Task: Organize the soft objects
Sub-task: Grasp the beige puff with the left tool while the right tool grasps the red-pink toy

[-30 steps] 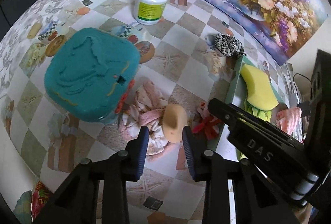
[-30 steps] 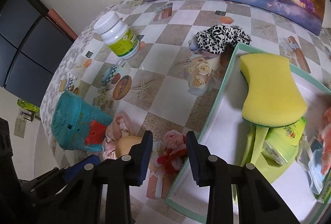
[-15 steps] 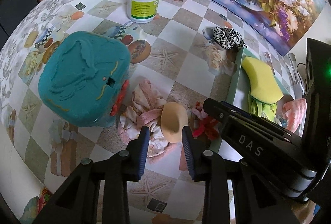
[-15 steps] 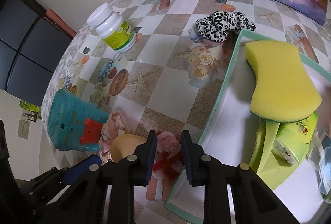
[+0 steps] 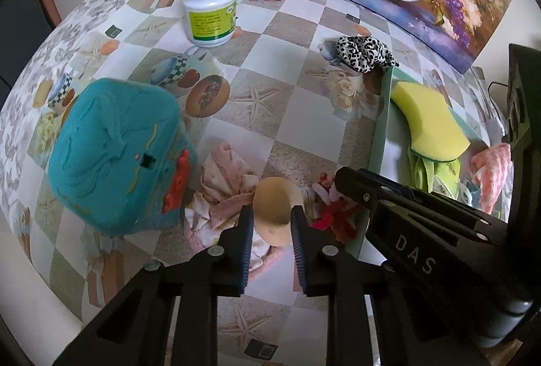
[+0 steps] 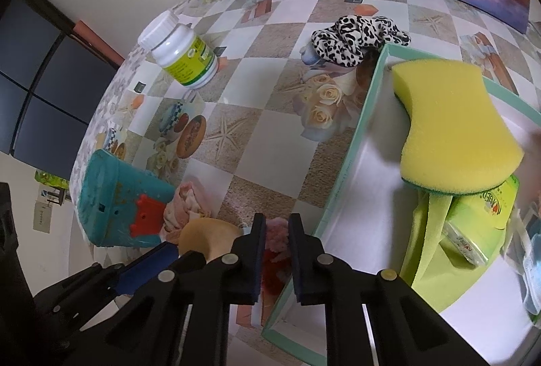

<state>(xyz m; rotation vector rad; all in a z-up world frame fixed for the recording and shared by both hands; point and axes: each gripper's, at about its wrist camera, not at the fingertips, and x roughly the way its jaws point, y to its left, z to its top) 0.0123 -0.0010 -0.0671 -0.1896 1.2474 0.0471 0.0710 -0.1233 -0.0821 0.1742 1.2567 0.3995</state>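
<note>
Two grippers close side by side: left gripper around the tan sponge, right gripper around the pink-red toy beside the tray.

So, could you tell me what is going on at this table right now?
A person is sorting soft things into the tray with a pair of tongs in each hand. The left tongs are closing around a tan sponge; the right tongs are closing on a pink and red toy beside the tray. A yellow sponge already lies inside.
</note>
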